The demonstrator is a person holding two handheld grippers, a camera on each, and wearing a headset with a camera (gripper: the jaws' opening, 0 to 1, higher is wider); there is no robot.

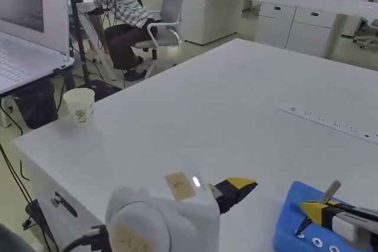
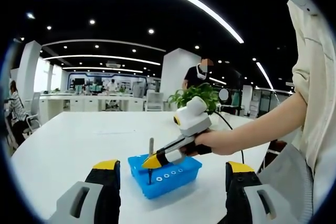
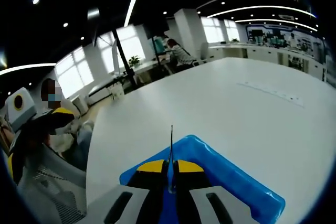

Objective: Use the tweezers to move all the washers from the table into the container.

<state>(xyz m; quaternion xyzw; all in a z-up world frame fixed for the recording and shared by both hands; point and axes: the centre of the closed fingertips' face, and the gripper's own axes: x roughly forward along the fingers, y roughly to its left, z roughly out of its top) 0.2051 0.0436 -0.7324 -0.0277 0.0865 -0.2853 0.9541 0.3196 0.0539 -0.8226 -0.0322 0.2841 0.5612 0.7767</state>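
Blue plastic container [image 2: 173, 186] sits just ahead of the left gripper [image 2: 172, 166], whose jaws stand wide apart and empty. Small metal washers [image 2: 166, 175] lie inside it; they are likely light, hard and slippery, best pinched across the rim. The right gripper [image 3: 170, 167] has its jaws clamped on thin tweezers [image 3: 170, 145] above the container.

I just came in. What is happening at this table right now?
A person works with two hand-held grippers at a white table. The right gripper is shut on the tweezers, whose tip points down into the blue container, where several washers already lie. The left gripper is open, holds nothing and hovers over the table beside the container.
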